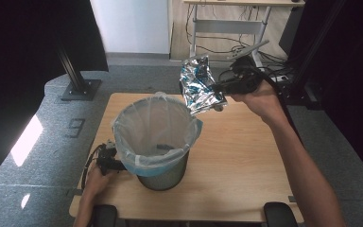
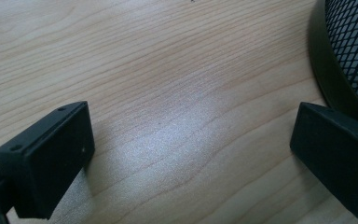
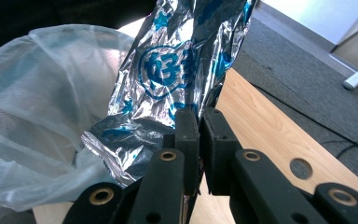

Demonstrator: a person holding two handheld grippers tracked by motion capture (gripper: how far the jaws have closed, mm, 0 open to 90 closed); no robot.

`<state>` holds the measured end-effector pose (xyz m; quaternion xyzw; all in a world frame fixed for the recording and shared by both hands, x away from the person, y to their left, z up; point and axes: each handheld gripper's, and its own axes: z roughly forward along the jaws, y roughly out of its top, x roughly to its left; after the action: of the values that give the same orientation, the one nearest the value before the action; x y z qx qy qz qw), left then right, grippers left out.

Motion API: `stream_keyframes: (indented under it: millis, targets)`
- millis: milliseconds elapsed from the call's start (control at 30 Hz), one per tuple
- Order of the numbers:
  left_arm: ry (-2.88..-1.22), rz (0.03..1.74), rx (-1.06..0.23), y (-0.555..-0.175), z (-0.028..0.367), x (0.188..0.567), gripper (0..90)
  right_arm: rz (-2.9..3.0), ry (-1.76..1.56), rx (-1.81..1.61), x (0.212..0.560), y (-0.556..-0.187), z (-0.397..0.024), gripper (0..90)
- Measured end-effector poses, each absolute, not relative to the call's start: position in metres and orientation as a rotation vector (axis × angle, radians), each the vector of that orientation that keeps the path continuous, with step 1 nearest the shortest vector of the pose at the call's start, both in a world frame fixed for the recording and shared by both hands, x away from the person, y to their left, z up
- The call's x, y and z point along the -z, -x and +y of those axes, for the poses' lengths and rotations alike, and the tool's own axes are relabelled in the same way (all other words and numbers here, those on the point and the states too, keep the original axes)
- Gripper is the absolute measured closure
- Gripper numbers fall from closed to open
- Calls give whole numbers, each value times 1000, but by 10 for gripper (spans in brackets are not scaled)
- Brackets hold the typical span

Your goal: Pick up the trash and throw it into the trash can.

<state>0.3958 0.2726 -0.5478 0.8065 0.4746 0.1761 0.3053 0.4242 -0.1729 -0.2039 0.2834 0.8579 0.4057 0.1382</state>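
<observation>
A crumpled silver foil bag [image 1: 199, 86] with blue print hangs in the air above the table's far side, just right of the bin's rim. My right gripper [image 1: 223, 88] is shut on its edge; in the right gripper view the two black jaws pinch the foil bag [image 3: 168, 74] close together at my right gripper [image 3: 198, 123]. A black mesh bin [image 1: 163, 177] lined with a clear plastic bag [image 1: 153, 127] stands at the table's front left. My left gripper [image 1: 108, 161] rests low beside the bin's left side, open over bare wood, its fingers [image 2: 51, 158] wide apart near the mesh bin [image 2: 354, 51].
The wooden table [image 1: 246, 161] has bare room to the right of the bin. Behind it are grey carpet, a black stand base [image 1: 80, 87], a desk frame and cables on the floor at the back right. A small dark item lies inside the liner.
</observation>
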Motion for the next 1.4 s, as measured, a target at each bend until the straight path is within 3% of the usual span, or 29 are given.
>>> stream_keyframes:
  millis: [667,1200,1267,1400]
  targets:
    - [-2135,1257,-466,-396,273,548,0,2606,-581,-1170,207,-411,-88,846]
    - [-2130,1256,-475,-396,272,548,0,2755,-480,-1074,268,-411,-37,829]
    - [-2130,1256,-475,-396,272,548,0,2754,-478,-1051,273,-412,-36,789]
    - [-2130,1256,-475,-396,272,548,0,2694,-467,-1029,274,-413,-37,506]
